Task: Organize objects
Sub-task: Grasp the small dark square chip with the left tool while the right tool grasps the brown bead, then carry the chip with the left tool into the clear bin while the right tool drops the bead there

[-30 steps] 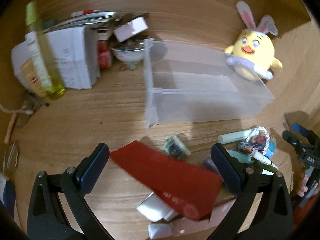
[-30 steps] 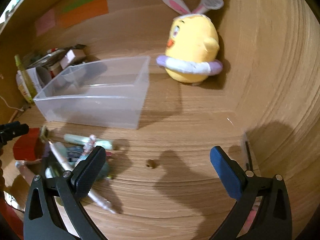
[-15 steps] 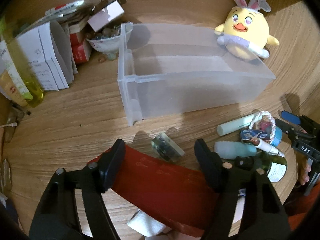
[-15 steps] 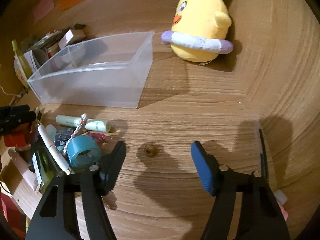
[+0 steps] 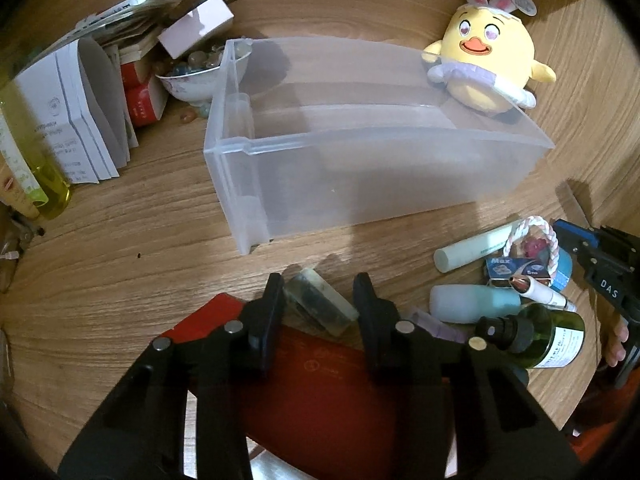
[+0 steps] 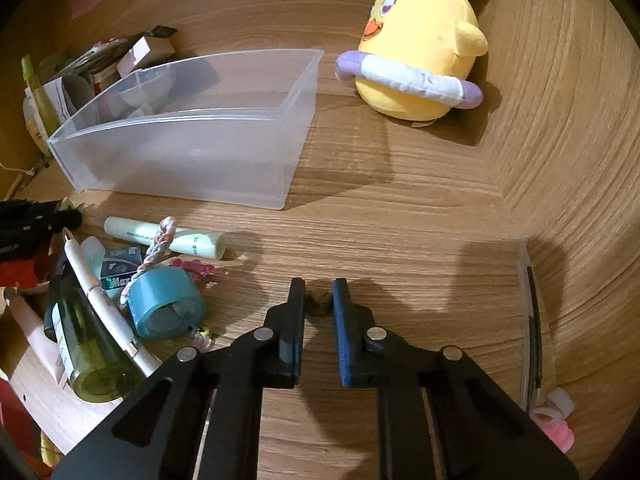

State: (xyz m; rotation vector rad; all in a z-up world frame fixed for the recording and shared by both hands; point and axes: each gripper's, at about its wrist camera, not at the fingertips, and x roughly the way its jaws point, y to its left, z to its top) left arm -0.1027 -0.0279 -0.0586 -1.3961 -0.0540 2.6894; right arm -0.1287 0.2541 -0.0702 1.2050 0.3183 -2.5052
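**Both grippers down on small items in front of the clear bin**

Left wrist view: left gripper [image 5: 318, 292] pitched steeply down at the wooden table [image 5: 120, 264], jaws closing around a small greenish block [image 5: 322, 308]. Block sits between the pads, lying on the far edge of a red folder [image 5: 320, 384]; can't tell if both pads press it. Clear plastic bin [image 5: 360, 176] just beyond, empty, near wall facing the gripper. Bare table to the left of the block, up to the stack of papers [image 5: 76, 116] and yellow bottle [image 5: 24, 168].

Right wrist view: right gripper [image 6: 318, 296] also angled down, jaws clamped on a small brown bead [image 6: 319, 300] resting on the table. Pile just left of it: blue tape roll [image 6: 164, 304], braided cord [image 6: 154, 256], pale green tube [image 6: 168, 240], white pen [image 6: 100, 300], green glass bottle [image 6: 92, 352]. Open wood ahead up to the bin's corner and the yellow plush chick [image 6: 416, 52]. Table's right edge is near, a thin dark strip [image 6: 534, 320] lying along it.
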